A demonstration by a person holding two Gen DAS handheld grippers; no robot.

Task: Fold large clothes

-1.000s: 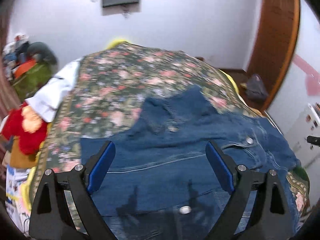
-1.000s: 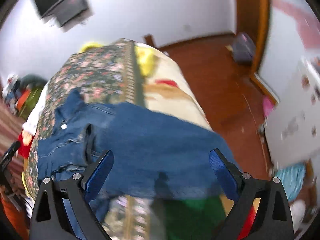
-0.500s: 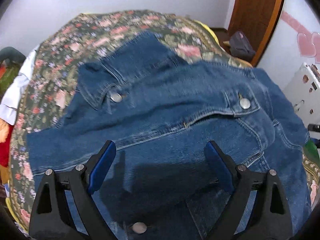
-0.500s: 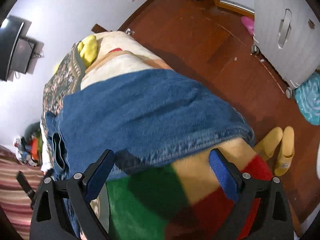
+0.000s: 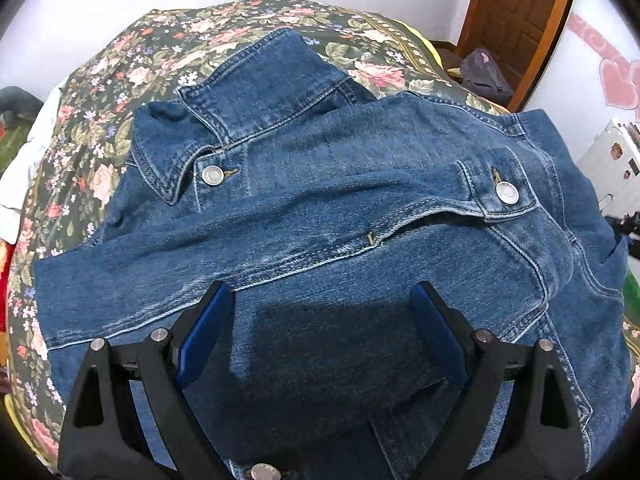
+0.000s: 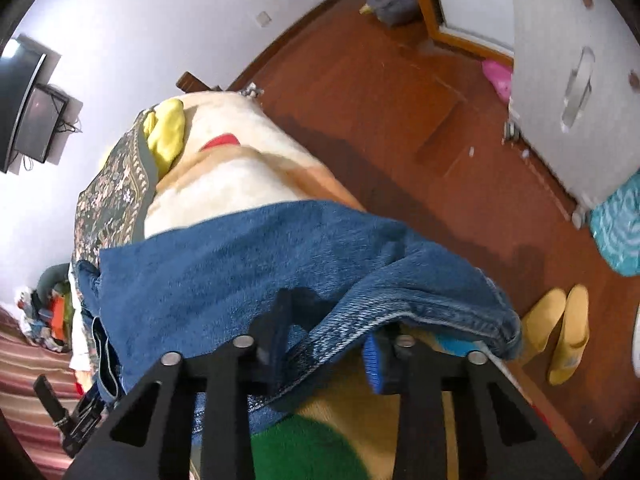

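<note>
A blue denim jacket (image 5: 328,208) lies front up on a floral bedspread (image 5: 120,60), collar at the far side, one sleeve folded across its chest. My left gripper (image 5: 320,316) hovers open just above the jacket's lower front, holding nothing. In the right wrist view the jacket's hem (image 6: 400,312) hangs over the bed's side. My right gripper (image 6: 324,344) has closed in on this hem; denim is bunched between its jaws and covers the fingertips.
A cream, green and red blanket (image 6: 248,168) lies under the jacket on the bed. Yellow slippers (image 6: 560,332) stand on the wooden floor beside the bed. A white cabinet (image 6: 572,72) and a wooden door (image 5: 516,20) are to the right.
My left gripper has moved down and closer over the jacket, still open. My right gripper has dropped to the hem at the bed's side and narrowed from wide open onto the denim.
</note>
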